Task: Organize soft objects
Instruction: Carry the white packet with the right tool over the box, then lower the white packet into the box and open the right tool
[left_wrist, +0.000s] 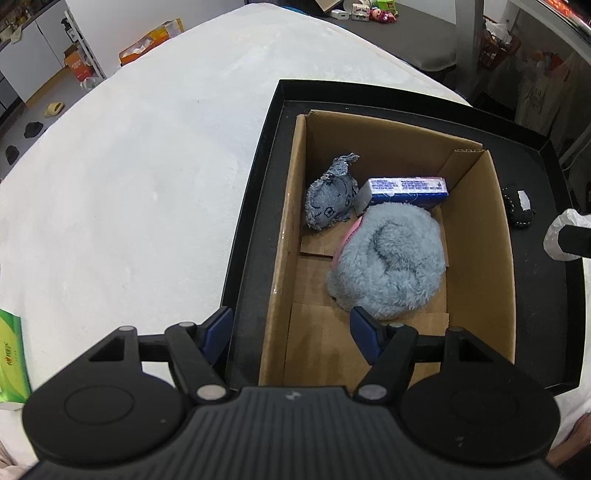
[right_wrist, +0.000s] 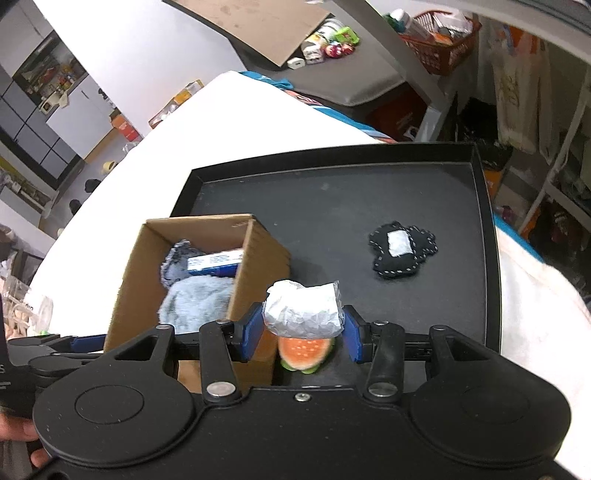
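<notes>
Surface: white padded table (left_wrist: 129, 166); black tray (right_wrist: 332, 192) upper right
Right gripper (right_wrist: 303, 334): clenched on crumpled white paper-wrapped plush burger (right_wrist: 303, 314), frame centre; likely light, squashy; grip its middle
Left gripper (left_wrist: 291, 334): released above brown cardboard box (left_wrist: 476, 236)

No legible text on any object.

Left hand-held gripper (left_wrist: 291, 334) jaws spread wide; right hand-held gripper (right_wrist: 301, 334) jaws clamped, pointing forward-down
</notes>
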